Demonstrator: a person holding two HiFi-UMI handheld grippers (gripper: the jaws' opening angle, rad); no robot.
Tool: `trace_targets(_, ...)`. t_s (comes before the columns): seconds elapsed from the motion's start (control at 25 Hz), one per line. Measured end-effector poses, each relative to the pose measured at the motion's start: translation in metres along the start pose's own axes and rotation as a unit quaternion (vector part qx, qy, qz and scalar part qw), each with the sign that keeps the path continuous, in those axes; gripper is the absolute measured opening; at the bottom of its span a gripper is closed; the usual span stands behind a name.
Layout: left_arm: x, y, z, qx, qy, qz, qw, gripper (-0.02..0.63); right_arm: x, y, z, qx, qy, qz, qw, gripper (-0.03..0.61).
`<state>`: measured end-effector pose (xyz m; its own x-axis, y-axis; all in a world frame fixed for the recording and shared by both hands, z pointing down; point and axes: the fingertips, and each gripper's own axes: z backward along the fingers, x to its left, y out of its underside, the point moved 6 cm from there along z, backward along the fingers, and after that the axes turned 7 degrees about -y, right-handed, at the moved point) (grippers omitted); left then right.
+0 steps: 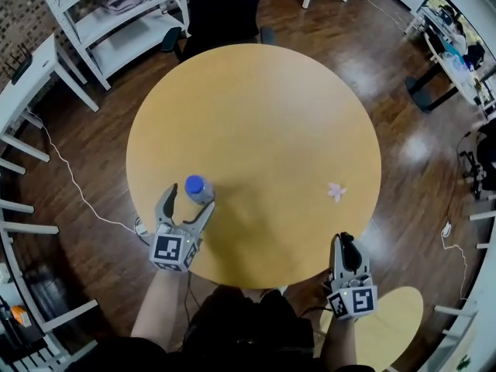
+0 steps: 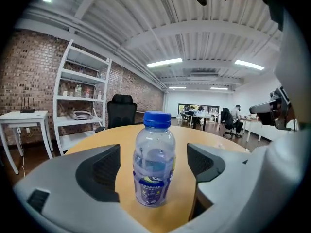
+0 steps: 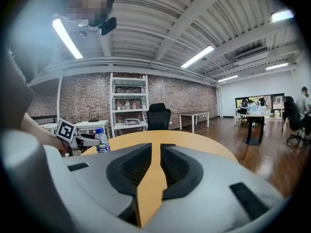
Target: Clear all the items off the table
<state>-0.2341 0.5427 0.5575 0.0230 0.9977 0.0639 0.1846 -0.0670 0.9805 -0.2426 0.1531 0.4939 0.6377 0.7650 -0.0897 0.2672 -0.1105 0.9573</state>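
Two claws: the left claw gapes wide around the upright bottle, not touching; the right claw, well apart, is closed, empty.

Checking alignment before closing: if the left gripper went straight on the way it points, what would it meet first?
The blue-capped bottle, most likely: it stands upright on the table, centred between the left gripper's open jaws, neither pad touching it. Depth to the gripper's throat is unclear.
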Motion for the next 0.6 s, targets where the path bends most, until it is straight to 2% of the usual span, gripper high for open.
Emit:
trace_targets(0.32, -0.003, 0.021, -0.035, 0.024, 0.042, -0.005, 0.9988, 0.426, 0.002, 0.013, 0.032, 0.009, 0.065, -0.011, 0.998, 0.06)
trace_targets(0.36, -0.002, 0.022, -0.038, 0.025, 0.04, -0.011, 0.9988, 0.411, 0.003, 0.012, 0.035, 0.008, 0.072, -0.011, 0.997, 0.06)
trace_targets(0.4, 0.0, 0.023, -0.04, 0.027, 0.036, -0.016, 0.9989, 0.37, 0.002, 0.011, 0.038, 0.008, 0.078, -0.011, 0.997, 0.06)
trace_targets(0.6, 0.002, 0.021, -0.044, 0.034, 0.048, -0.005, 0.9983, 0.36, -0.004, 0.003, 0.054, -0.016, 0.113, -0.011, 0.993, 0.06)
